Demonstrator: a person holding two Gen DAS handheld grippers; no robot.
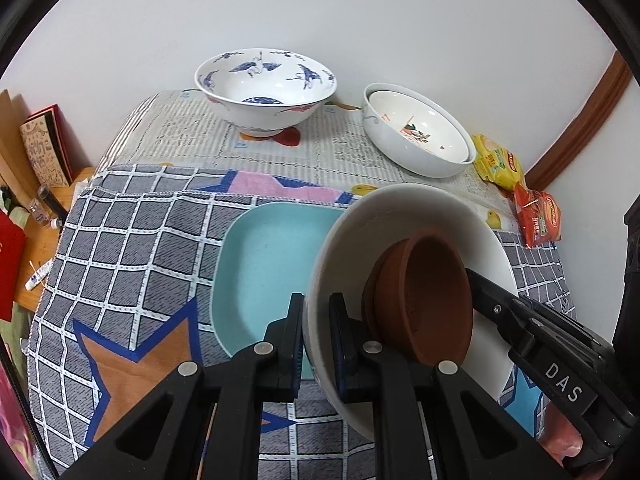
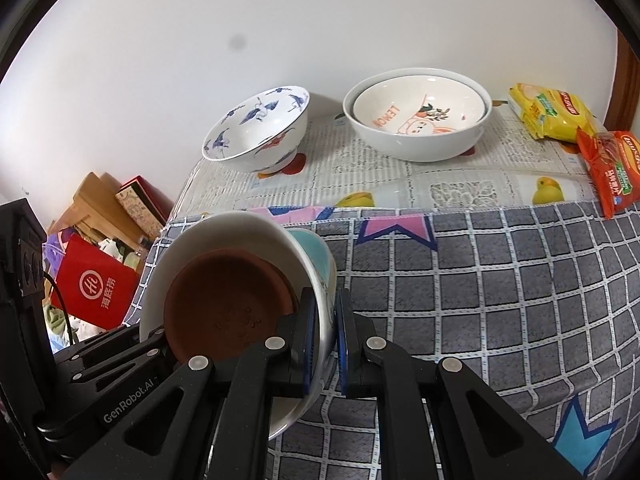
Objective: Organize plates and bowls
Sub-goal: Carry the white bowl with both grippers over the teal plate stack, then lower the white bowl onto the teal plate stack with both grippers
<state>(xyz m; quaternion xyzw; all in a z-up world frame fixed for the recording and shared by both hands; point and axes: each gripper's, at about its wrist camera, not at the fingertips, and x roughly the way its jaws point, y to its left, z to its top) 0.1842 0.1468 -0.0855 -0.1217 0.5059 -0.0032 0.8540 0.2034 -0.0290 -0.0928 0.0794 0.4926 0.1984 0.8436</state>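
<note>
Left wrist: left gripper (image 1: 316, 344) pinches the near rim of the white bowl (image 1: 400, 216), which is tilted above the blue plate (image 1: 272, 256) on the bench (image 1: 140, 240); brown dish (image 1: 424, 300) nested inside, likely for stacking.

Right wrist: right gripper (image 2: 325, 344) pinches the opposite rim, sharing the load.

Left gripper (image 1: 316, 344): black plastic linkage arms, silver rivets, blue ribbed pads (image 1: 297, 354). Right gripper (image 2: 325, 344): same black build, white "DAS" lettering; "GenRobot.AI" printed on the left housing.
</note>
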